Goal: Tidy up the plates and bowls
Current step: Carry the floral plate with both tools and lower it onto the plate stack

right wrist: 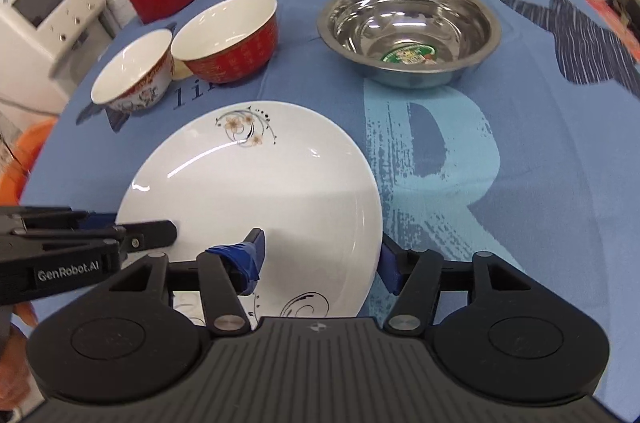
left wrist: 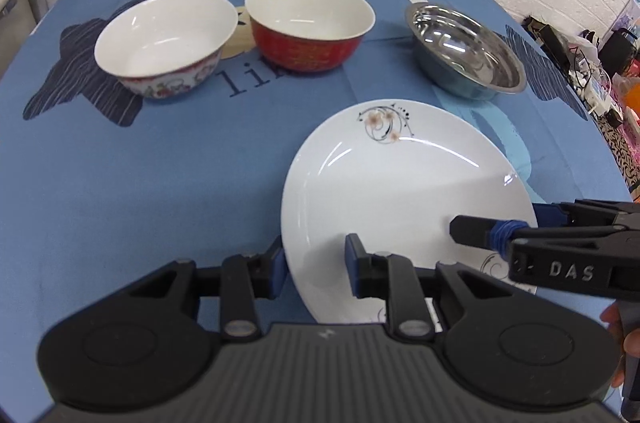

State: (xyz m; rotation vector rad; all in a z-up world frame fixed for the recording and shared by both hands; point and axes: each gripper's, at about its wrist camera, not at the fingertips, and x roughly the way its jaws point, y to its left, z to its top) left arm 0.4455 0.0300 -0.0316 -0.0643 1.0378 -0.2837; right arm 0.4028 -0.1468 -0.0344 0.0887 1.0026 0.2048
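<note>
Left wrist view: my left gripper (left wrist: 314,265) straddles the near left rim of the round white floral china plate (left wrist: 400,191) on the blue tablecloth (left wrist: 160,191), jaws apart. My right gripper (right wrist: 320,259) straddles its near right rim, equally wide.

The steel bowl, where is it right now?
The steel bowl sits empty toward the table's far right, right of the red bowl and beyond the white plate.

The plate (right wrist: 256,183) lies nearest on the table (right wrist: 540,183); behind it stand three bowls (the metal bowl (right wrist: 408,31) rightmost).
</note>
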